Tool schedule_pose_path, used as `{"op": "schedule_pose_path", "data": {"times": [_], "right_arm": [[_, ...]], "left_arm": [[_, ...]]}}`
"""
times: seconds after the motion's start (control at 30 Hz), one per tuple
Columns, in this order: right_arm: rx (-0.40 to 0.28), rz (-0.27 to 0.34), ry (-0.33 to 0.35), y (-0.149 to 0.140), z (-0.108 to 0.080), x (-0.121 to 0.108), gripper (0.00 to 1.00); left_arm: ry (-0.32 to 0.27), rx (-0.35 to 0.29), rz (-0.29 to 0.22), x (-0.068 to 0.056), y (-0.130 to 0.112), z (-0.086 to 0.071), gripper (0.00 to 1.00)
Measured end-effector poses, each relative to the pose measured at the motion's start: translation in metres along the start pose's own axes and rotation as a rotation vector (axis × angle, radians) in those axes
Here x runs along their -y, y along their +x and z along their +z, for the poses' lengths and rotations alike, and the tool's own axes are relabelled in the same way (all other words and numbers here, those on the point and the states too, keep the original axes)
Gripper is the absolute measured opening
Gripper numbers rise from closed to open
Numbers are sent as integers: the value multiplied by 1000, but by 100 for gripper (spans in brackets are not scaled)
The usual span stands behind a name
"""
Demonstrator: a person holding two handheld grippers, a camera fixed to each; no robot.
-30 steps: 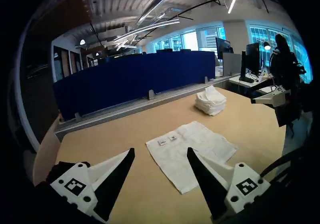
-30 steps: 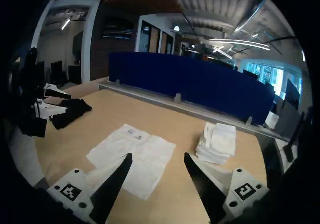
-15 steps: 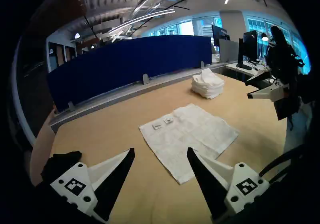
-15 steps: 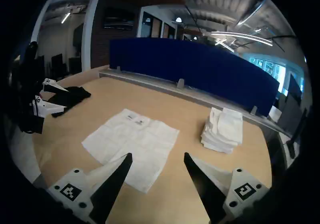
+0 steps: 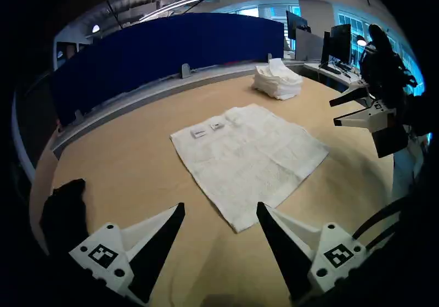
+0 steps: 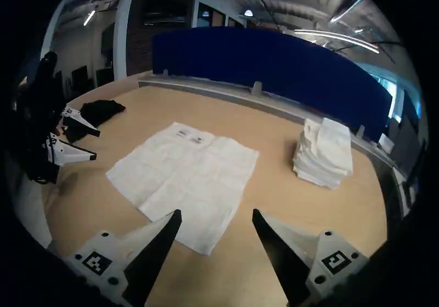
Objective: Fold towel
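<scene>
A white towel (image 5: 249,153) lies spread flat on the wooden table (image 5: 131,142), two small labels near its far edge. In the left gripper view my left gripper (image 5: 220,235) hangs open just above the towel's near corner, nothing between its fingers. The right gripper (image 5: 359,106) shows at the right of that view, open, above the table's edge. In the right gripper view the towel (image 6: 186,175) lies ahead, and my right gripper (image 6: 215,241) is open over its near corner. The left gripper (image 6: 77,139) appears at the left there, open.
A stack of folded white towels (image 5: 277,79) (image 6: 324,153) sits at the far side of the table. A black cloth (image 5: 63,213) (image 6: 99,112) lies near the table's left end. A blue partition (image 5: 164,43) runs along the far edge. Monitors (image 5: 337,40) stand beyond.
Both grippers have tipped downward and come nearer the table, so the towel looks larger and closer. The towel itself has not moved. Both grippers stay open.
</scene>
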State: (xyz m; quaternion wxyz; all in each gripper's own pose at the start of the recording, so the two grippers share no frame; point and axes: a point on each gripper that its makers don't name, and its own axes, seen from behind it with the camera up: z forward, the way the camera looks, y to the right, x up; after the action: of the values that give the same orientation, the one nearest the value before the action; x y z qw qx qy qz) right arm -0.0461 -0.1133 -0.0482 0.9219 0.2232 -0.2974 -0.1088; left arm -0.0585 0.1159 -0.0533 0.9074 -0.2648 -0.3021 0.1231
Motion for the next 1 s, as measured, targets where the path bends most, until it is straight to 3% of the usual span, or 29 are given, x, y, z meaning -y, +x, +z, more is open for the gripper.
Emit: {"op": "schedule_pose_path", "data": {"times": [0.17, 0.3, 0.6, 1.0], "right_arm": [[31, 4, 13, -14, 10, 4, 100], [60, -4, 24, -25, 14, 6, 100], [127, -24, 54, -47, 19, 9, 99], [174, -16, 94, -65, 21, 15, 84]], "left_arm": [[-20, 40, 3, -1, -13, 9, 97], [-40, 68, 38, -4, -22, 14, 97], [-110, 130, 79, -20, -33, 23, 97], [-133, 205, 90, -24, -48, 35, 94]]}}
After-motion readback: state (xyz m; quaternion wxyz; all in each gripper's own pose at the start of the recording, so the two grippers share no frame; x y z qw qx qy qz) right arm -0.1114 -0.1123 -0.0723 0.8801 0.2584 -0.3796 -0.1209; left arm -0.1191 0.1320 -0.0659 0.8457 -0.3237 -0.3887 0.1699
